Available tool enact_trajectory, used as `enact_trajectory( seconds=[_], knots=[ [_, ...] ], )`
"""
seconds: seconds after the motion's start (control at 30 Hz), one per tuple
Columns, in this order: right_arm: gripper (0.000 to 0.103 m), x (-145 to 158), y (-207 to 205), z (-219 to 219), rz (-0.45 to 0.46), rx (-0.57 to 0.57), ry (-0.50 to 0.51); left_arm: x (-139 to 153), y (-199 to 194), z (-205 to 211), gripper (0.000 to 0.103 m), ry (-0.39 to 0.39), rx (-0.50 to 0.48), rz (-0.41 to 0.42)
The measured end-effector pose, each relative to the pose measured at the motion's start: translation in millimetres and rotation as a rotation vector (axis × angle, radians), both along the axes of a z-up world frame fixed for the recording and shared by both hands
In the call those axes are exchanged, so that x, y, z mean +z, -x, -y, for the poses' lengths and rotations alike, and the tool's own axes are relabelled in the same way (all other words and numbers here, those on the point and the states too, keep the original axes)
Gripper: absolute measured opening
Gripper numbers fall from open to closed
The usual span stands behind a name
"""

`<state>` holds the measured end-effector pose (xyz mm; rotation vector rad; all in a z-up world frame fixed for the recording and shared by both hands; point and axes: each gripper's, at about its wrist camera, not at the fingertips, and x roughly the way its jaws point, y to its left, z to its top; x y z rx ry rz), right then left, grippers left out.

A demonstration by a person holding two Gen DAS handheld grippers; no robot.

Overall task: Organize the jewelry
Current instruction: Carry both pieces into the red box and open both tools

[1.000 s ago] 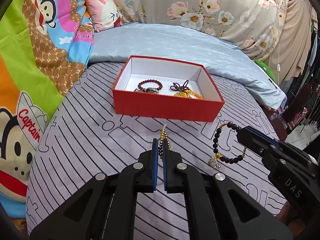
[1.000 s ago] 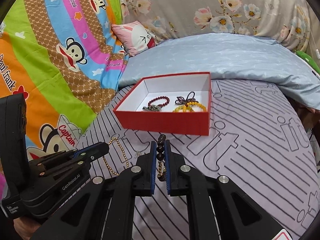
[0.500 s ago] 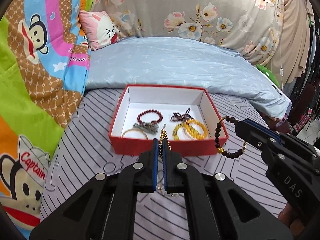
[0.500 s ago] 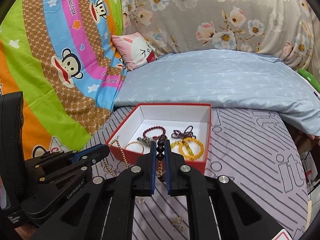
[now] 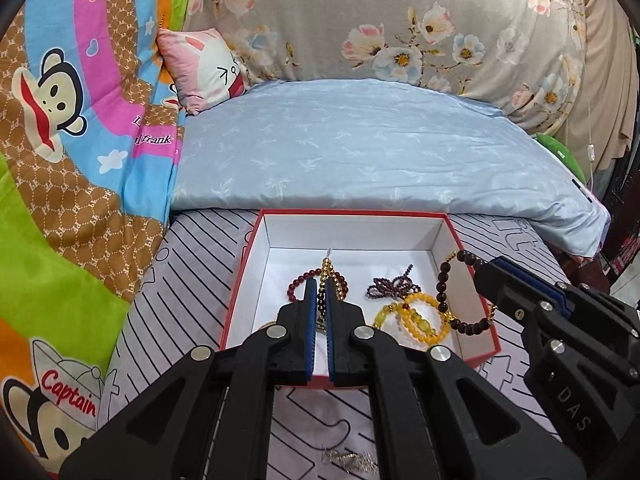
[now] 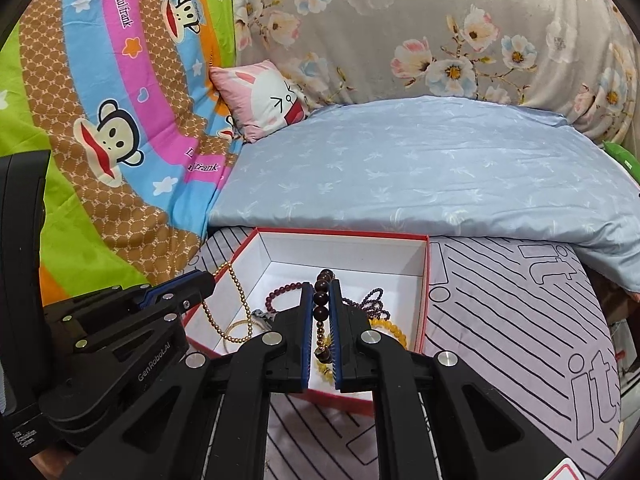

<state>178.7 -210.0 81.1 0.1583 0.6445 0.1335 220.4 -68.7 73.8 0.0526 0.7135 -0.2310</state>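
The left gripper (image 5: 321, 286) pinched a gold chain (image 5: 329, 270) between its closed fingers, and the chain hung over the open red box (image 5: 244, 288). From the right wrist view the same chain (image 6: 224, 304) looped down from the left gripper's tip (image 6: 206, 282) over the box's left wall (image 6: 192, 320). The right gripper (image 6: 321, 292) pinched a dark bead bracelet (image 6: 320, 300), its fingers closed on the beads, and held it above the box; from the left wrist view that bracelet (image 5: 444, 292) dangled in a loop from the right gripper's tip (image 5: 482, 276) over the right side of the box. Inside the white-lined box lay a red bead bracelet (image 5: 296, 284), a purple bead piece (image 5: 390, 284), yellow bead bracelets (image 5: 416, 318) and, seen from the right wrist, a gold bangle (image 6: 240, 330) near the left front corner. The box sat on a striped sheet (image 6: 500, 300), just before a blue quilt (image 5: 360, 148). A small silver piece (image 5: 352, 460) lay on the sheet in front of the box, below the left gripper.
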Motion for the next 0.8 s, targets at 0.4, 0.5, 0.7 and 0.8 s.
enact_trajectory(
  seconds=[0.4,0.5,0.7,0.8],
  knots=[
    [0.007,-30.2,-30.4,6.0,-0.061,-0.01,0.003,-23.0,-34.4,6.9,0.003,-0.02,0.013,-0.039],
    [0.007,-34.2,-34.6,4.7,-0.068,-0.008,0.005,-27.8,-39.8,8.3,0.003,-0.023,0.015,-0.048],
    [0.007,-39.7,-37.9,3.6,-0.075,-0.015,0.021,-34.1,-45.6,9.5,0.003,-0.031,0.023,-0.056],
    [0.02,-39.4,-37.1,3.6,-0.064,-0.03,0.028,-36.9,-47.9,7.3,0.007,-0.041,0.051,-0.054]
  ],
)
